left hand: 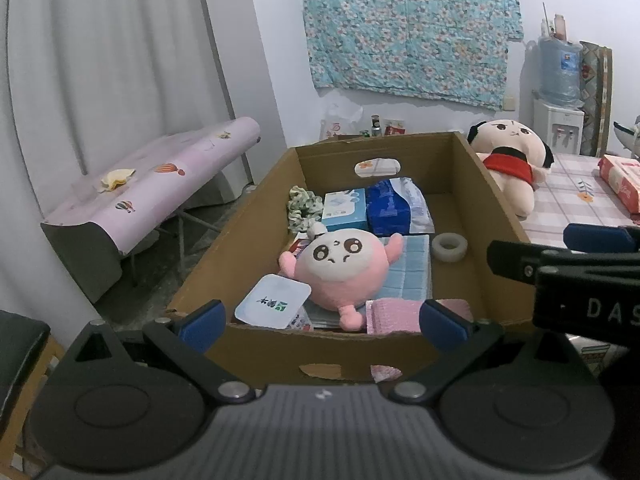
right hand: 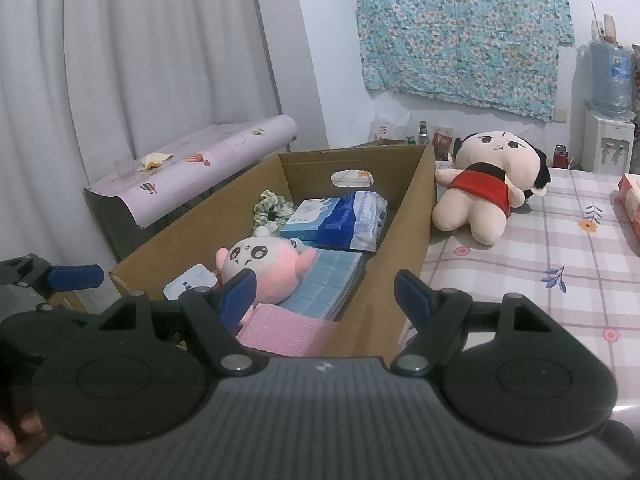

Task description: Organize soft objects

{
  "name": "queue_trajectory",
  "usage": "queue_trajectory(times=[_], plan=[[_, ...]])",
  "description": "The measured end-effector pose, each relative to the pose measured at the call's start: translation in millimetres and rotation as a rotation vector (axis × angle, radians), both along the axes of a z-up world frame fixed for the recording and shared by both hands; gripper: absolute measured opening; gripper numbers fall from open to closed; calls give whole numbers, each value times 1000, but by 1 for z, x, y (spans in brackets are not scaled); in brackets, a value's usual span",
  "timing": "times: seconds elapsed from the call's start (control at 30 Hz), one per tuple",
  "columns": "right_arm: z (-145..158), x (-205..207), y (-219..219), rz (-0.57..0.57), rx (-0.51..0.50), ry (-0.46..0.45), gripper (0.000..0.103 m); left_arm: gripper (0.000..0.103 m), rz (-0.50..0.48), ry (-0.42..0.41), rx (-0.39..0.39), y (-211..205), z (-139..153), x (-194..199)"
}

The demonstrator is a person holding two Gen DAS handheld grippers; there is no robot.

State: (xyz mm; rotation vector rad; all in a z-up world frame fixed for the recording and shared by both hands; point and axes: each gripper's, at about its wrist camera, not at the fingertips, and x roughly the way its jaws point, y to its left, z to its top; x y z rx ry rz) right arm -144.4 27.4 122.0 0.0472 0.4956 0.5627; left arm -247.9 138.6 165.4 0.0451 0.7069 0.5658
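A cardboard box stands on the table's left end. In it lie a pink round plush, a blue quilted cloth, a pink cloth, a green scrunchie, tissue packs, a tape roll and a white tub. A big doll in red lies on the table right of the box. My left gripper is open and empty at the box's near wall. My right gripper is open and empty over the box's near right corner.
The table has a checked flowered cloth. A red tissue pack lies at its right. A pink-covered bench stands left by the curtain. A water dispenser stands at the back right.
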Motion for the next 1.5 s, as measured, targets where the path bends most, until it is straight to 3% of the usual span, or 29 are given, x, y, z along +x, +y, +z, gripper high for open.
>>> queue_trajectory(times=[1.5], plan=[[-3,4,-6,-10,3,8,77,103,21,1,8,0,0,-2]])
